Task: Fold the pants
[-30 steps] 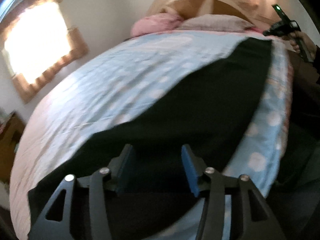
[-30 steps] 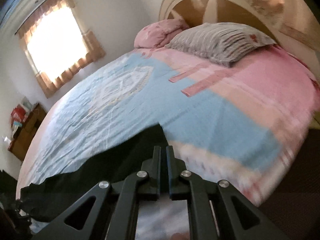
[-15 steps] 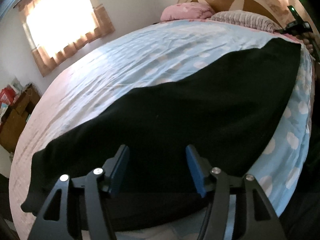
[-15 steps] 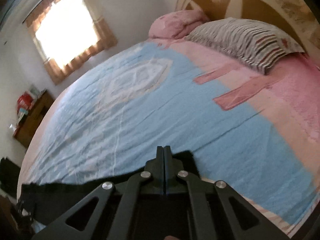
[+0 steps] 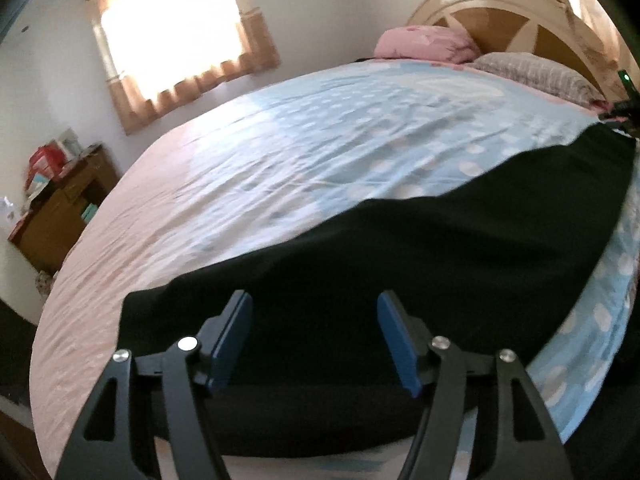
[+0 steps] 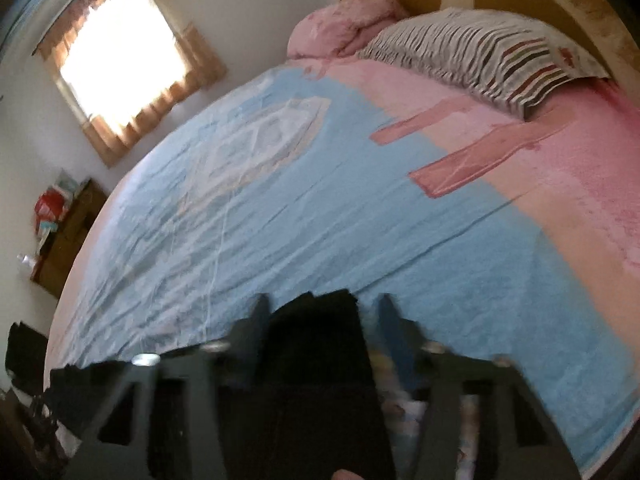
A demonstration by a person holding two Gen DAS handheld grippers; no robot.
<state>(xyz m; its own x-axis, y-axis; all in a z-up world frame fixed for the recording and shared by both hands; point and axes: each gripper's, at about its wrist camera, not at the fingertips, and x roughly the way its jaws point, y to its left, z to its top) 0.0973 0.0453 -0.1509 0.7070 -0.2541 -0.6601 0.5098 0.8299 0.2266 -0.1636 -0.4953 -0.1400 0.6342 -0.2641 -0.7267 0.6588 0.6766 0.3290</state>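
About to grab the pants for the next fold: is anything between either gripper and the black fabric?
Nothing visible. The left gripper hangs open directly over the black pants; the right gripper has its jaws apart around a pants corner.

I'm seeing a bed (image 5: 280, 168) under a blue-and-pink sheet, a pink pillow (image 5: 426, 42) and a striped pillow (image 6: 484, 56) against the wooden headboard (image 5: 508, 20). There's a bright curtained window (image 5: 172, 36) and a cluttered wooden cabinet (image 5: 60, 208) in the far corner.
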